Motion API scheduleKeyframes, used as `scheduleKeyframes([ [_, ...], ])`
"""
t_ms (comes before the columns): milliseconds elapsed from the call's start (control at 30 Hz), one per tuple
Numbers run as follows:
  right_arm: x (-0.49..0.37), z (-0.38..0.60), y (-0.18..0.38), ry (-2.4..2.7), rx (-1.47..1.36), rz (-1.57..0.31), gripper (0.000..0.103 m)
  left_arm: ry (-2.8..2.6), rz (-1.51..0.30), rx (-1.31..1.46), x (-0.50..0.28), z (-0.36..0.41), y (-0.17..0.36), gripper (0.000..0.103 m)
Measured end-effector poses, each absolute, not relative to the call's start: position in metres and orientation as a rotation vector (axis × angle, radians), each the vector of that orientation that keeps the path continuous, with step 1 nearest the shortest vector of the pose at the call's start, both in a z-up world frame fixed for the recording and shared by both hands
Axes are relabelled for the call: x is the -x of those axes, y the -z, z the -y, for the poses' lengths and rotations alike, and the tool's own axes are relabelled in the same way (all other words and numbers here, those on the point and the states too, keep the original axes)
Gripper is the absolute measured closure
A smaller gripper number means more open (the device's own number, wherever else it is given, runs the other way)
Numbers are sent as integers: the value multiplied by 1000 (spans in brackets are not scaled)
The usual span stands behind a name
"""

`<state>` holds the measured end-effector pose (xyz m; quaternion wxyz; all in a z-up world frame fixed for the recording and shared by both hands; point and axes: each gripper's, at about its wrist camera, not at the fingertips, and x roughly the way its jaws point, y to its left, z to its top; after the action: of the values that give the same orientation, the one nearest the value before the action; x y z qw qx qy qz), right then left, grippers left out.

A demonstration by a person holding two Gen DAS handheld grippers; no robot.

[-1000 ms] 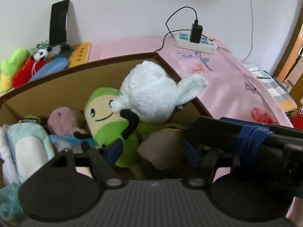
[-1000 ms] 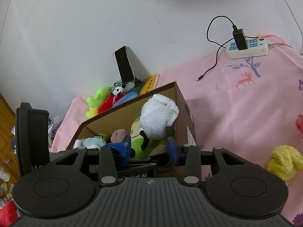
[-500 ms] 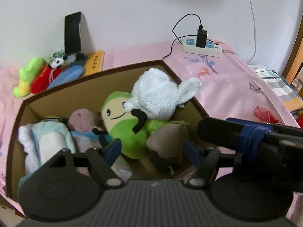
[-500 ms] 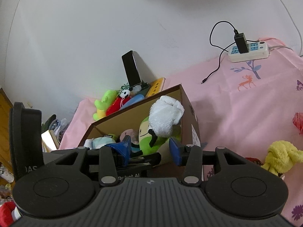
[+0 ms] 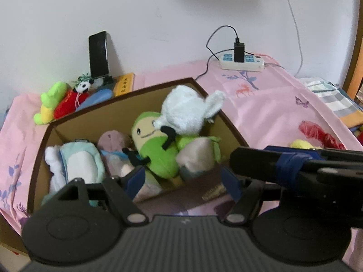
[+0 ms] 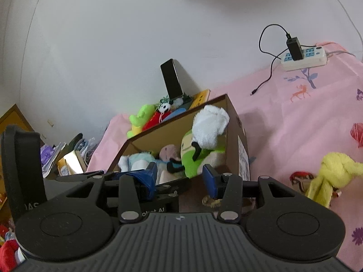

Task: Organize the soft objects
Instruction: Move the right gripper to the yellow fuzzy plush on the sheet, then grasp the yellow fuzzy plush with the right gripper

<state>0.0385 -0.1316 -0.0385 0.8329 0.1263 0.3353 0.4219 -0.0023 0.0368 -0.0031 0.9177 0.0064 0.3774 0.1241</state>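
1. Yellow plush [image 6: 333,176], lower right of right wrist view, lies on the pink sheet [image 6: 295,124], outside the cardboard box [image 6: 241,145]. Judged light, soft, non-slip; best gripped at the knotted middle.
2. It looks fuzzy, limbs tangled.
3. White plush [image 5: 183,111] tops the green plush [image 5: 154,145] in the box, frame centre.
4. Left gripper [image 5: 181,179] and right gripper [image 6: 179,176]: fingers spread, empty.
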Motion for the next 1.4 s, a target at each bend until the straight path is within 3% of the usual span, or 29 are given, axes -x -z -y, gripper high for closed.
scheduleKeyframes([
  [867, -57, 263, 94, -527, -279, -887, 74, 58, -1024, -75, -17, 81, 93, 28],
  [1400, -125, 274, 91, -496, -500, -923, 74, 154, -798, -144, -73, 102, 68, 28],
])
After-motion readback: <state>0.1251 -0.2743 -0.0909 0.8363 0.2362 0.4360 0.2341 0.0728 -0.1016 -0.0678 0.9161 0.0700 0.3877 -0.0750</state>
